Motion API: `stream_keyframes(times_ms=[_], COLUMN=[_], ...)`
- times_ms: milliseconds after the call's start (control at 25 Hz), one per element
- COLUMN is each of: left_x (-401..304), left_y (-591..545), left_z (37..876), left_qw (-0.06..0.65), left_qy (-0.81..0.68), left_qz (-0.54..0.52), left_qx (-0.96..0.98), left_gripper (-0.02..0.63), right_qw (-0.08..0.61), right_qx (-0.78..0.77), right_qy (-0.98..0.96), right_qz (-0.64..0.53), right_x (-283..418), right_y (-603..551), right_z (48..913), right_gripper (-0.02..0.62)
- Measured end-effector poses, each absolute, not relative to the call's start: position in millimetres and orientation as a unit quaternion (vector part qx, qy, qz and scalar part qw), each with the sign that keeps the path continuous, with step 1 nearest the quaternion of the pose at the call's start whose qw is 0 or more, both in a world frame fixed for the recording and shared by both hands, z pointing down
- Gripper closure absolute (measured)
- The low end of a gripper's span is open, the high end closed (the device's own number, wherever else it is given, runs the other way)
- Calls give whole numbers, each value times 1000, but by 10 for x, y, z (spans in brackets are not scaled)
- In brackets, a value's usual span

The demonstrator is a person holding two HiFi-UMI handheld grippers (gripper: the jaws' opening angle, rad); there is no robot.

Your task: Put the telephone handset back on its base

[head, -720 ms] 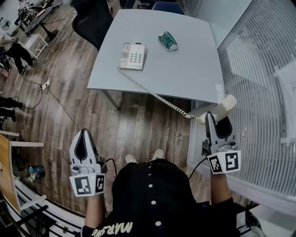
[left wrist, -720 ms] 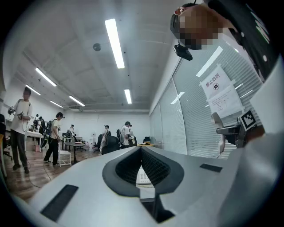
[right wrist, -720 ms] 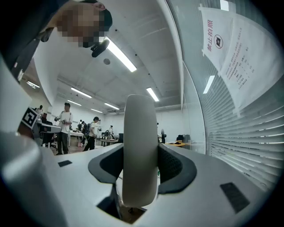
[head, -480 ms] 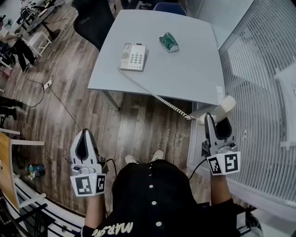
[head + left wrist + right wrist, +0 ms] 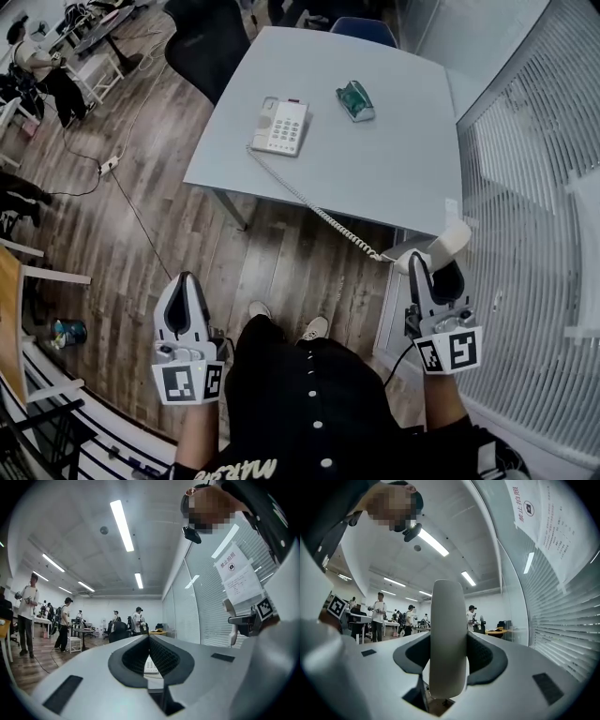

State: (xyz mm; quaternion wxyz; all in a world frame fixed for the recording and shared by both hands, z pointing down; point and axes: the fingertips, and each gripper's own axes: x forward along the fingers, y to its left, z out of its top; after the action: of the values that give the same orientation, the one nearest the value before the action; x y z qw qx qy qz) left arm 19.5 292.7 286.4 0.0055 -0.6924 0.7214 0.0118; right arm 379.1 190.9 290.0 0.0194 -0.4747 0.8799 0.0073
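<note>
Smooth, rounded cream plastic handset (image 5: 448, 639) stands upright, clamped between the right gripper's (image 5: 436, 272) ribbed dark pads (image 5: 482, 654). Left gripper's (image 5: 149, 641) jaws together, empty.

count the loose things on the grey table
2: the telephone base near its left edge, a green packet further right. The handset is off the table, held by the right gripper.

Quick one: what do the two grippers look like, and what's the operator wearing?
Left gripper and right gripper: light grey tapered shells, black pads inside the jaws, white cube with black square markers on each, black cable. Black top, white buttons.
</note>
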Motion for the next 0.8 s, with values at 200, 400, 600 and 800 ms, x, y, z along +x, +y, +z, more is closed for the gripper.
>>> stream_keyframes(times_ms=[200,400,600,800], left_x=[141,-25,-190,-427], left_y=[2753,2624,2467,2333], left_z=[2907,2823,2794,2808], left_qw=[6,11,13,10], left_qy=[715,711,706,708], left_qz=[14,23,24,26], left_qx=[-699,-702,-708,-705], left_gripper=[591,591,591,591], right_qw=[21,24,27,22], right_qx=[-480,-484,-487,-489], right_qy=[877,875,873,872], right_qz=[7,10,4,-1], right_x=[3747,3603,3403,3189], right_y=[1765,1690,1538,1402], right_z=[2904,2815,2800,2834], right_gripper=[368,368,369,369])
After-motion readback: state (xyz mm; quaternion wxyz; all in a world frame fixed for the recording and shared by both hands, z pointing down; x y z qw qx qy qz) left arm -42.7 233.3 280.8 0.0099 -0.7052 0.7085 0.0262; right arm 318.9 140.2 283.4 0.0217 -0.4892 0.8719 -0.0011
